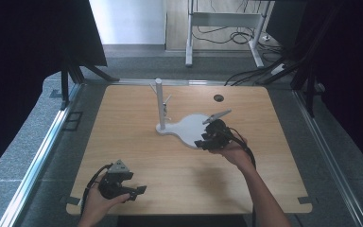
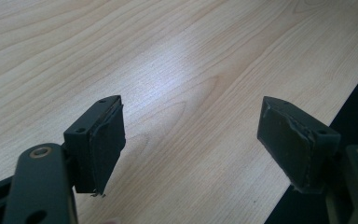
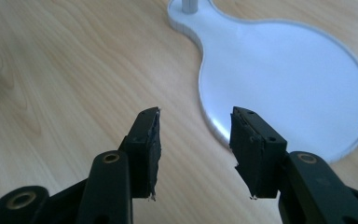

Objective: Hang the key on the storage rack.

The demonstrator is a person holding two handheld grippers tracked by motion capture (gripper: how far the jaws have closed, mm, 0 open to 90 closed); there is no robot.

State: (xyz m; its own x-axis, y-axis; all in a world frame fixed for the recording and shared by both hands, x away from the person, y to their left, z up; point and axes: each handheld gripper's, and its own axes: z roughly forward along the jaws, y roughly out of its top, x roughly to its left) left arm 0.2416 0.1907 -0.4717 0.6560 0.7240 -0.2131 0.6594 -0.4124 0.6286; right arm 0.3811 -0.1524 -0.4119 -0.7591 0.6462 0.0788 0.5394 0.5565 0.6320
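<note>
Right tongs [image 3: 195, 154] released, empty, poised at near edge of white stand base [image 3: 284, 70], mid bench [image 1: 123, 118]. Left tongs [image 2: 191, 140] released, idle near left. Judged early: base not yet gripped; grasp remains.

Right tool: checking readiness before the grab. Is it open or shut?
Open. The right tool shows bare table between its jaws, near the white stand base.

left gripper [image 1: 139, 190] low near table's front edge, jaws wide apart, empty | right gripper [image 1: 201, 143] extended forward, jaws parted, empty
</note>
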